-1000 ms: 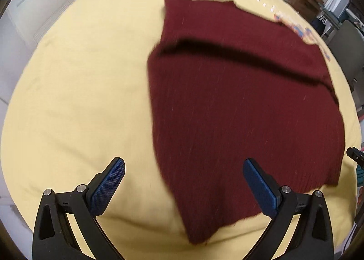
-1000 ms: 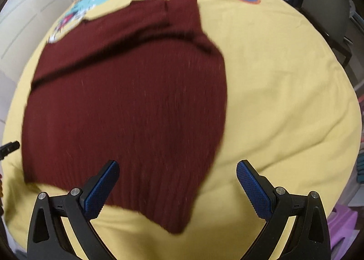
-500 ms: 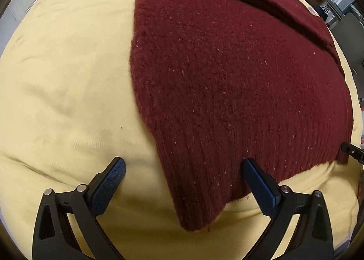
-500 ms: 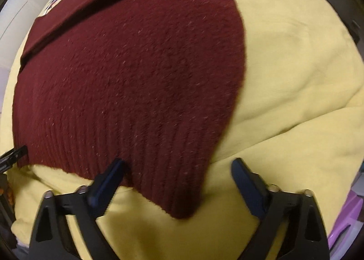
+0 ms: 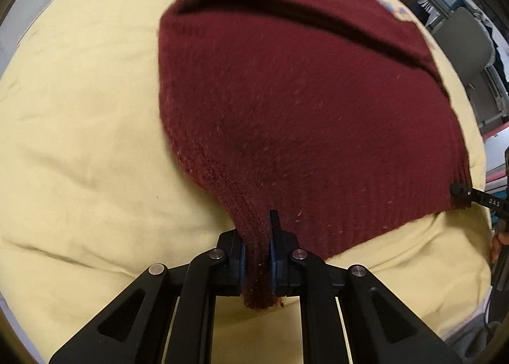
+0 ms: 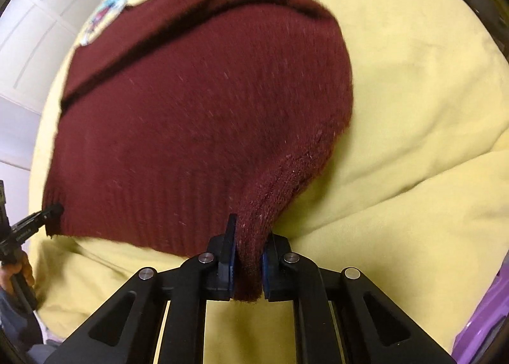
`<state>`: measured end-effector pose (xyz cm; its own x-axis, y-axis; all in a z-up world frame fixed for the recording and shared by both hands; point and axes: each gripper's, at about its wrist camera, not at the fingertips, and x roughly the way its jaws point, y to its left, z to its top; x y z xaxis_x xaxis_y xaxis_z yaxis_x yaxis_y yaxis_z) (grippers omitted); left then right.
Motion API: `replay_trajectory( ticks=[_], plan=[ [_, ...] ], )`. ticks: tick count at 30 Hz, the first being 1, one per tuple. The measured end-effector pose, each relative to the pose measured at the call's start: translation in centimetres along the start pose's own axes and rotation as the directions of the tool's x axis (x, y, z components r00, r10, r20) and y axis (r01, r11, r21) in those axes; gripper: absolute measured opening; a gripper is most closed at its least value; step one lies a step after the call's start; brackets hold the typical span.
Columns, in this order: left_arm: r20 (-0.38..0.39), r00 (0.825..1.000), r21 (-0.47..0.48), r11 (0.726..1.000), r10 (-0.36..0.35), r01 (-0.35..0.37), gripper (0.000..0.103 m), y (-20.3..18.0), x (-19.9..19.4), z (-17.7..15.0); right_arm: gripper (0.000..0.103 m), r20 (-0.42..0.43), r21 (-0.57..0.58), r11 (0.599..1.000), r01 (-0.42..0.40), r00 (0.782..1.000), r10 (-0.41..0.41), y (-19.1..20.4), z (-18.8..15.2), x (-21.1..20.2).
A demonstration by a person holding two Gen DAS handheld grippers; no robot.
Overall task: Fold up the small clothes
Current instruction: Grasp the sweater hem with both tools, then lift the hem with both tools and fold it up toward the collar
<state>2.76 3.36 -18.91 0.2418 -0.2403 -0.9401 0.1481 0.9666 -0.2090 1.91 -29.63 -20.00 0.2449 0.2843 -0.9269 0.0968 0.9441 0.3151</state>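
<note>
Both grippers' fingers, left gripper (image 5: 257, 263) and right gripper (image 6: 247, 268), just clenched on the maroon sweater's (image 5: 286, 103) hem corners, body stretching ahead over the yellow blanket (image 5: 79, 141).

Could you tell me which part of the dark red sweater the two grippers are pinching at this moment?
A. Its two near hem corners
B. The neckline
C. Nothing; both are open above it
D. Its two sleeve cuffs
A: the left gripper and the right gripper are each shut on a ribbed hem corner of the sweater, one at either end of the near edge.
</note>
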Motion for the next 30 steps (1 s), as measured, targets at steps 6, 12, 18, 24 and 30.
replay_trajectory(
  ticks=[6, 12, 18, 24, 30],
  plan=[
    [0.095, 0.994, -0.022, 0.998, -0.048, 0.05, 0.009, -0.1, -4.7, 2.9, 0.011, 0.138, -0.027, 0.999, -0.028, 0.99, 0.031, 1.1, 3.6, -4.5],
    [0.206, 0.976, -0.029, 0.997, -0.066, 0.074, 0.009, -0.1, -8.4, 8.3, 0.011, 0.266, -0.056, 0.998, -0.037, 0.963, 0.05, 2.5, 9.7, -8.1],
    [0.294, 0.955, -0.025, 0.999, -0.036, 0.045, 0.009, 1.4, -11.2, 13.3, 0.011, 0.362, -0.078, 0.997, -0.004, 0.932, 0.032, 4.8, 16.6, -9.2],
    [0.334, 0.943, -0.039, 0.999, -0.003, 0.018, 0.009, 2.6, -11.1, 18.6, 0.011, 0.384, -0.068, 0.997, 0.041, 0.923, -0.012, 5.8, 22.8, -7.9],
    [0.31, 0.948, -0.029, 0.998, 0.068, -0.062, 0.009, 2.8, -8.0, 23.5, 0.011, 0.316, -0.047, 0.995, 0.094, 0.946, -0.074, 5.6, 27.1, -4.0]
  ],
)
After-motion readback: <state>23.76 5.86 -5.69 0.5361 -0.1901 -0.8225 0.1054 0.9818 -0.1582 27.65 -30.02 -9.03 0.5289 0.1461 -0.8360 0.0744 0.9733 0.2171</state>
